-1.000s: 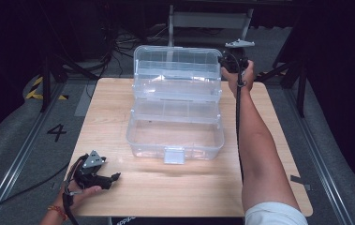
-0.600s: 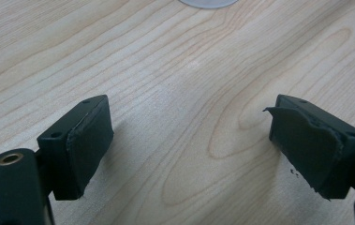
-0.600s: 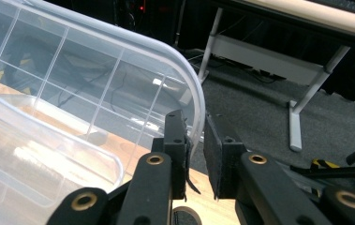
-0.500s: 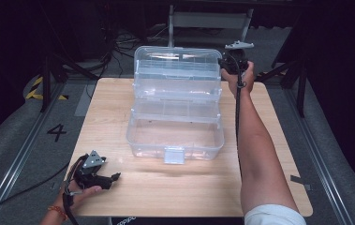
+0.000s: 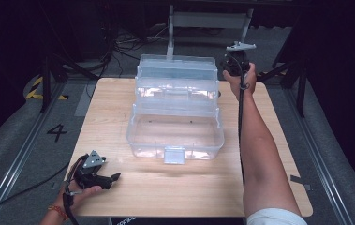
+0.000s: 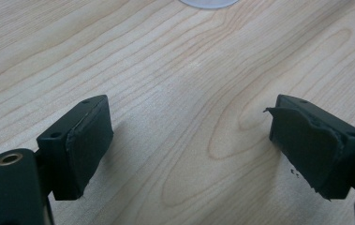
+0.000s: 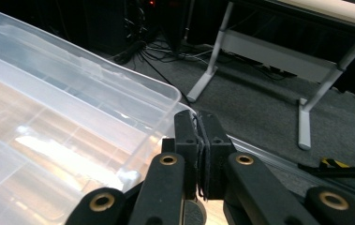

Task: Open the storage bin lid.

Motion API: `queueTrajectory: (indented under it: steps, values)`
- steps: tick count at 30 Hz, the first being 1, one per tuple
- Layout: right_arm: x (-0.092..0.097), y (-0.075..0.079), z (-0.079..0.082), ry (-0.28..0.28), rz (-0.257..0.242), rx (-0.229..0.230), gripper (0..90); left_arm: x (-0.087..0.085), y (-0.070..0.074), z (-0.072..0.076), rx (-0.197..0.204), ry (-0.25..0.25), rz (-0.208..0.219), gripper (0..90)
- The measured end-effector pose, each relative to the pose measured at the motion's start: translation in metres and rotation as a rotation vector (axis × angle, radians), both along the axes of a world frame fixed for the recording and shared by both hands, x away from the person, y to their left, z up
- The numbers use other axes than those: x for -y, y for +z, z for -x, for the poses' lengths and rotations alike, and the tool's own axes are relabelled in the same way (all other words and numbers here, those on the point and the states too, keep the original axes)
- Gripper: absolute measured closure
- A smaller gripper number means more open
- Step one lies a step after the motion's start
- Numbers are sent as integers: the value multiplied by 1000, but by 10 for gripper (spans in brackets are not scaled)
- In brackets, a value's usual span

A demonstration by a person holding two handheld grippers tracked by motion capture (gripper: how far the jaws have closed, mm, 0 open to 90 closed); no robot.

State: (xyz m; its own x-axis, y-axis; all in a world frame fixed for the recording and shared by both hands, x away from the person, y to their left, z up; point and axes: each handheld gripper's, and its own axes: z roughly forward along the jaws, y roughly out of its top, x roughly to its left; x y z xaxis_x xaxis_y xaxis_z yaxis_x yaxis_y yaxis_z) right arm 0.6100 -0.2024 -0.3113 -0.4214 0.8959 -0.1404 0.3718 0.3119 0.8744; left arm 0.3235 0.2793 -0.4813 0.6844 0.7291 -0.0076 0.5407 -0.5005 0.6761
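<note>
Nothing has shifted since the earlier frames except the right gripper [image 5: 233,60], whose jaws have just been closing and now press together with nothing between them, beside the far right corner of the clear plastic box [image 5: 175,112]. That box stands open mid-table [image 5: 119,197]. Near the front left corner, the left gripper [image 5: 114,177] rests with jaws spread, empty.

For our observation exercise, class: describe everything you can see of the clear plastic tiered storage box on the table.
The clear plastic storage box stands opened out on the wooden table, its trays stepped back in tiers behind a deep empty base. A small latch tab hangs at the front. The plastic looks see-through and glossy. The right hand-held gripper, jaws shut, sits at the far right corner of the top tier; contact is unclear.
</note>
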Motion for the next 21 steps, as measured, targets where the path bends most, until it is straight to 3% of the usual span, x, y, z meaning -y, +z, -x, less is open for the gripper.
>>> queueTrajectory:
  steps: [6, 19, 21]
  values:
    - [-2, 2, 8, 27, 36, 11, 877, 0, 0, 0, 0, -2, -2, 139]
    - [4, 13, 27, 78, 40, 22, 875, 0, 0, 0, 8, -2, -1, 140]
    - [4, 13, 31, 88, 61, 25, 872, 0, 0, 0, 7, -2, 0, 140]
